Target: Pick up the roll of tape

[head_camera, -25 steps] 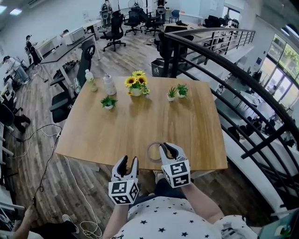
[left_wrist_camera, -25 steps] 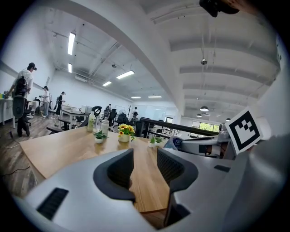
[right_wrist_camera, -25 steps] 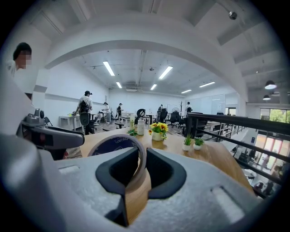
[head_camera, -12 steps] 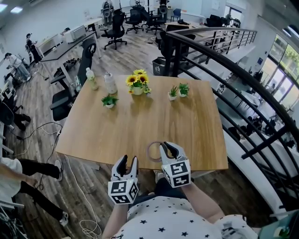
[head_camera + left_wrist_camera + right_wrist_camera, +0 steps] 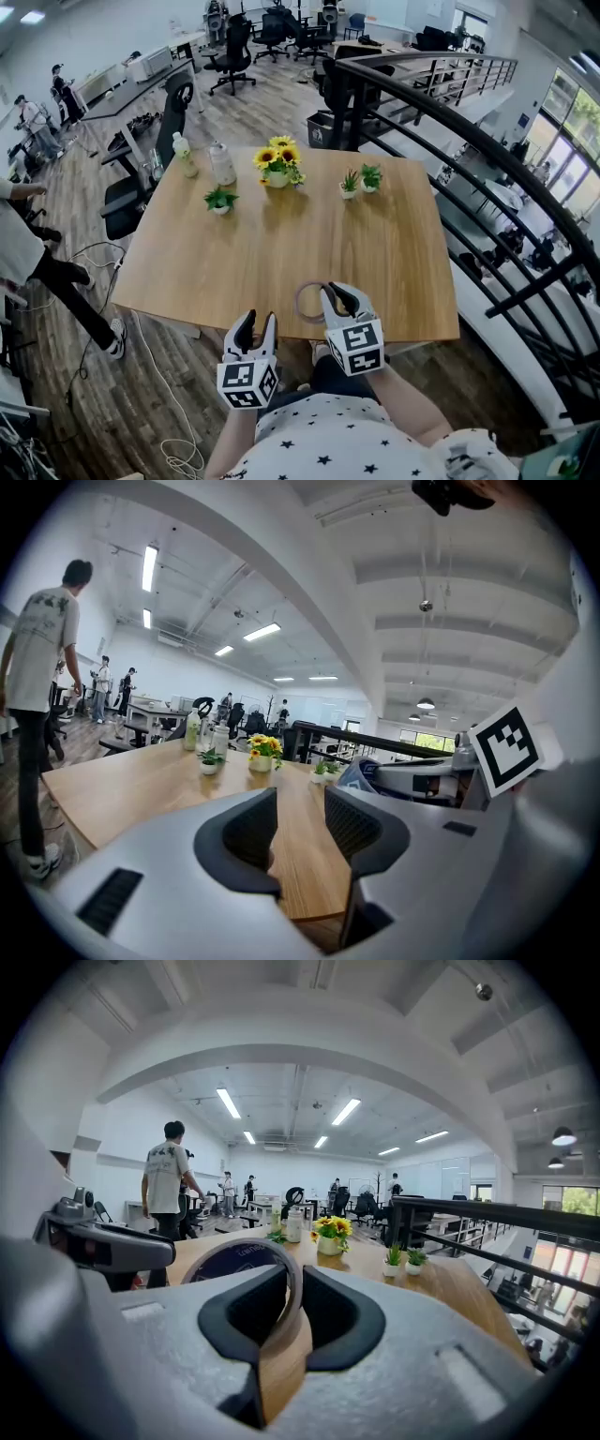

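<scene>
- At the near edge of the bench [image 5: 281, 253], right in front of us, the roll of tape [image 5: 310, 303] sits just left of our right gripper [image 5: 337, 294] and touches it.
- We see in the right gripper view that the jaws stand on either side of the roll's brown wall, one inside the ring and one outside. They pinch that wall between the pads. The ring is tilted up toward the camera, with its dark inner core showing.
- Our left gripper [image 5: 258, 324] hangs off the bench's near edge, lower and to the left. Its jaws are spread with nothing between them, and only bare wood shows beyond the gap.
- We judge the step in hand to be the grasp itself. The hold is on, but we cannot tell from these views whether the roll's lower rim is clear of the wood.
- The next move, as we read it, calls for a straight lift with a firm pinch. A thin wall held at one spot lets the ring swing or slip round the pads.
- We would raise it over the wood rather than toward us, so that a slip drops it on the bench and not on the floor [image 5: 141, 394].
- The sunflower pot [image 5: 275, 181], the small potted plants [image 5: 219, 202] and the bottles [image 5: 221, 167] stand well apart at the far side, so nothing crowds the lift.
- We see no part for the left gripper unless the roll needs steadying.
</scene>
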Available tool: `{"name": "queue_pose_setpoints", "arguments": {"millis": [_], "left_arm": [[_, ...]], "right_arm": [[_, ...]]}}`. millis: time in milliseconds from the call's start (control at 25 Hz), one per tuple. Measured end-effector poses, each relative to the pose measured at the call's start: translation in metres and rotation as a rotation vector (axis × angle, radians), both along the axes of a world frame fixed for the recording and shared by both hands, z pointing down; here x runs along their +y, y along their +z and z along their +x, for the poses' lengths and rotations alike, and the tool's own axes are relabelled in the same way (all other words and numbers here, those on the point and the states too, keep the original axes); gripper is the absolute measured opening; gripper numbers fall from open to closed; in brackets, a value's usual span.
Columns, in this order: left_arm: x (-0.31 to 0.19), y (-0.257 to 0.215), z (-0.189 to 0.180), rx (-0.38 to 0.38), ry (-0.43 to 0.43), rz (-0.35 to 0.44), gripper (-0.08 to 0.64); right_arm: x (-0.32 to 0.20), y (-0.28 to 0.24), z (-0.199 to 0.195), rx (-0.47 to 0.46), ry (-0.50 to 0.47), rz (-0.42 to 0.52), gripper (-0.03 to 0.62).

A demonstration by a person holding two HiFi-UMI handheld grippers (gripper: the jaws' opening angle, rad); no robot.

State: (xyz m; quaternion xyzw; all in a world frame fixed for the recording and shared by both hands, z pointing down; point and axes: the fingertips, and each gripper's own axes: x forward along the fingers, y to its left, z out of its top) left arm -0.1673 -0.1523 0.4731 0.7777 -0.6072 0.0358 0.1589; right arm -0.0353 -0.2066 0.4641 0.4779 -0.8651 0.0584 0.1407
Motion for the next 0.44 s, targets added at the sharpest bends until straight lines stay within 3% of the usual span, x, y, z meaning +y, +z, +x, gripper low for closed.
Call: {"name": "queue_pose_setpoints", "arguments": {"millis": [440], "left_arm": [[-0.0095, -0.0010, -0.0047, 0.004, -0.011, -0.005, 0.156]], "right_arm": [[-0.0103, -0.0006, -0.0021, -0.004, 0.002, -0.003, 0.060]]}}
